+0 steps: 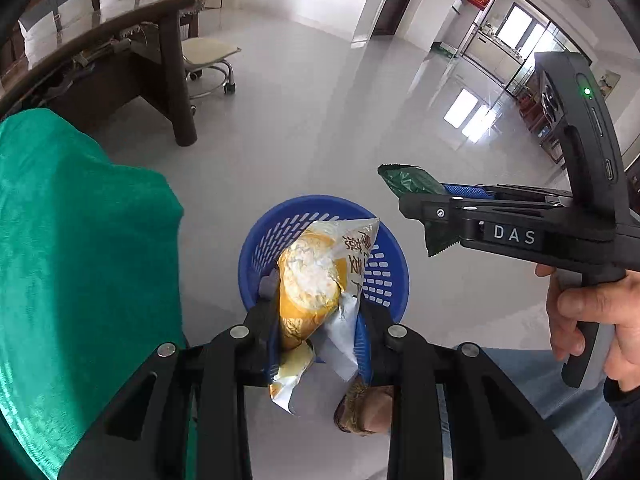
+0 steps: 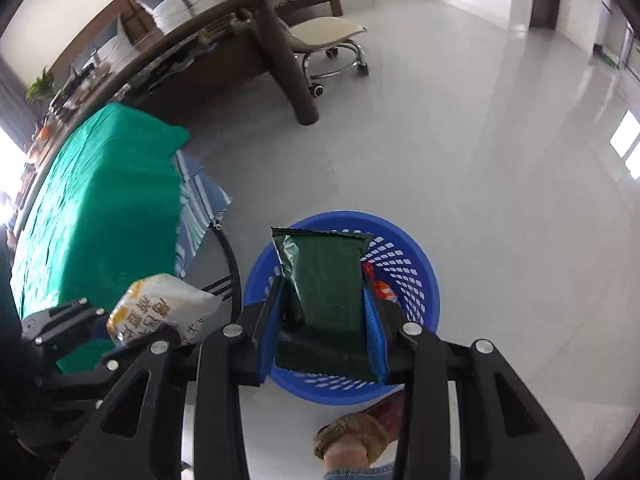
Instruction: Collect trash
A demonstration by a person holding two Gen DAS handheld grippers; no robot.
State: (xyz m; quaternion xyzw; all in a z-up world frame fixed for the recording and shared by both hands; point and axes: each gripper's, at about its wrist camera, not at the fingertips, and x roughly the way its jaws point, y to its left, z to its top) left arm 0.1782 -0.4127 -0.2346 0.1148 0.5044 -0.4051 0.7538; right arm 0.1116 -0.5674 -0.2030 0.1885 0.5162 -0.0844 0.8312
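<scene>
Risky from here: left gripper (image 1: 316,320) clamped on a crinkly yellow-and-white snack packet (image 1: 320,276), right gripper (image 2: 324,312) on a flat dark-green foil wrapper (image 2: 326,280), both above the round blue perforated plastic basket (image 2: 412,276) on the near floor, so early release could drift either past its rim.

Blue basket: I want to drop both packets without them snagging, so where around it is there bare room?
The blue basket is open-topped, with only a red wrapper inside. Bare floor spreads beyond it towards the stool. It is crowded beside the green cloth and at the slipper.
</scene>
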